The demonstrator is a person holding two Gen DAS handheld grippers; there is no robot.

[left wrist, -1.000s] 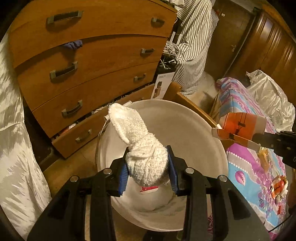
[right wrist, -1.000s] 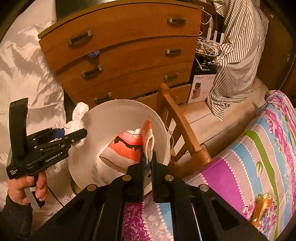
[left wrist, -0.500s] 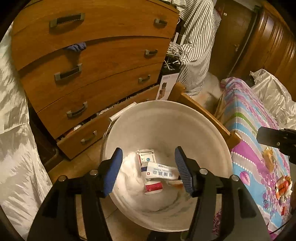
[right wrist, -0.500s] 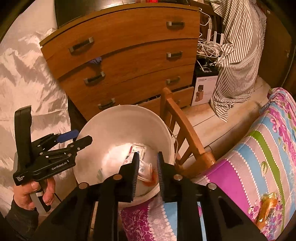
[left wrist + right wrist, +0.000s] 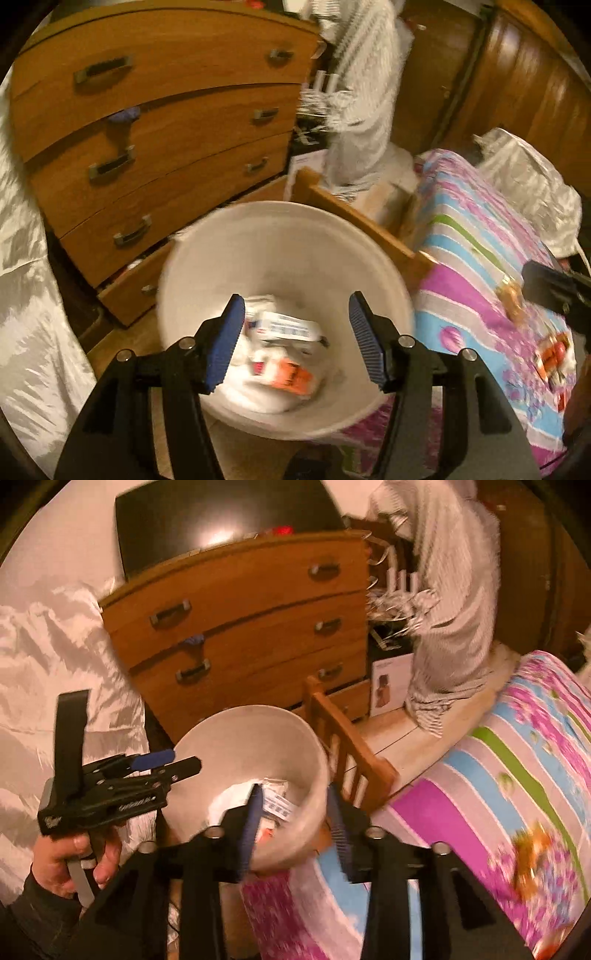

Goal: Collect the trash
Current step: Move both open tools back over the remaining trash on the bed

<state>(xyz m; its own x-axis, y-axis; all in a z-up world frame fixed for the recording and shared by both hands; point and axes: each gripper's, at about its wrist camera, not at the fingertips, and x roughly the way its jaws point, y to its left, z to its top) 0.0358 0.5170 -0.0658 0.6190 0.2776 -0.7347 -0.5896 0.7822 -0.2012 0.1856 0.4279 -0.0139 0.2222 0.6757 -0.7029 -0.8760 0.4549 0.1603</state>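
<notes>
A white round bin (image 5: pixel 295 243) stands on the floor between a wooden dresser and the bed; it also shows in the right wrist view (image 5: pixel 236 746). Inside lie white tissue, a white printed box (image 5: pixel 284 326) and an orange wrapper (image 5: pixel 291 376). My left gripper (image 5: pixel 295 343) is open and empty above the bin's near rim. My right gripper (image 5: pixel 295 830) is open and empty over the bin's right rim and the bed edge. The left gripper (image 5: pixel 166 764) shows in the right wrist view, open. Orange wrappers (image 5: pixel 511 299) (image 5: pixel 532 853) lie on the bedspread.
A wooden dresser (image 5: pixel 166 122) with a pulled-out bottom drawer stands behind the bin. A wooden chair (image 5: pixel 347 753) stands next to the bin. A striped cloth (image 5: pixel 450 602) hangs at the back. The flowered bedspread (image 5: pixel 480 258) is on the right, with more wrappers (image 5: pixel 554 354).
Both grippers let go: the white tissue wad and the orange wrapper dropped into the bin. Both jaws have opened wider, and the right gripper has pulled back toward the bed.
</notes>
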